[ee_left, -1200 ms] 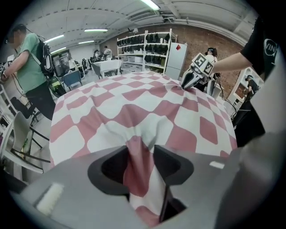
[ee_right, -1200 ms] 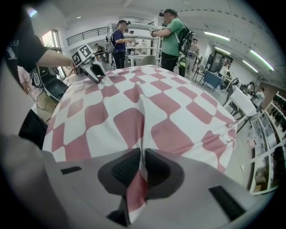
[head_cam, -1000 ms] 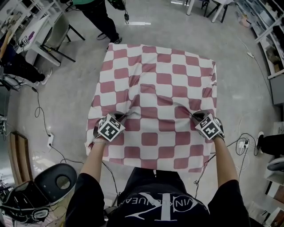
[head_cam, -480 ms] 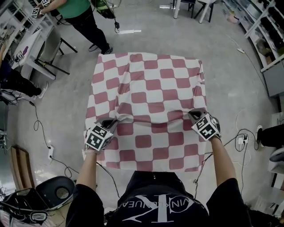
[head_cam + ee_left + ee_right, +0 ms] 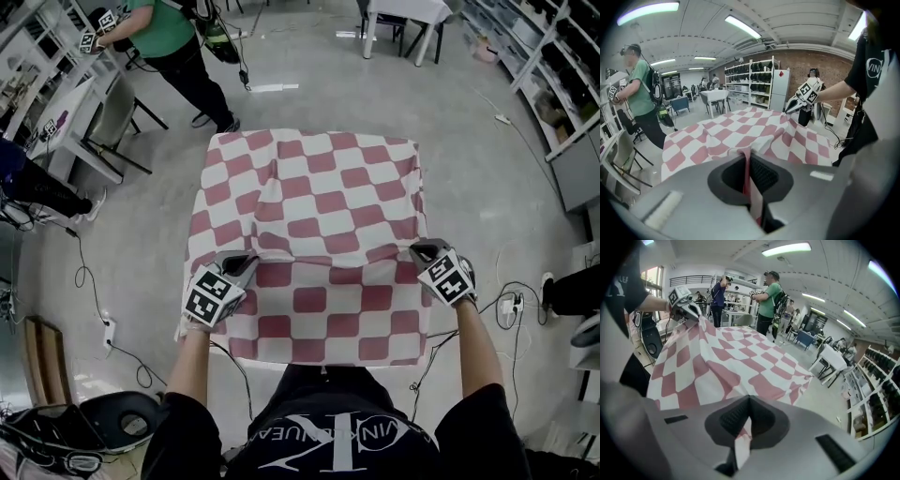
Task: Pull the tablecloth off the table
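Note:
A red-and-white checked tablecloth covers the table, and its near part is lifted off the top. My left gripper is shut on a pinched fold of the cloth near the left edge. In the left gripper view that fold runs between the jaws. At the right edge my right gripper is shut on another fold of the tablecloth, seen pinched between its jaws. A raised crease spans the cloth between the two grippers. The near strip of cloth hangs toward my body.
A person in a green shirt stands at the far left beside a chair. Cables lie on the floor at left, with a power strip and cables at right. Shelving lines the right side. A white table stands far back.
Both grippers have pulled the pinched cloth toward me. The cloth's far edge has slid nearer and the raised crease between the grippers has straightened. The right jaws have closed fully on their fold.

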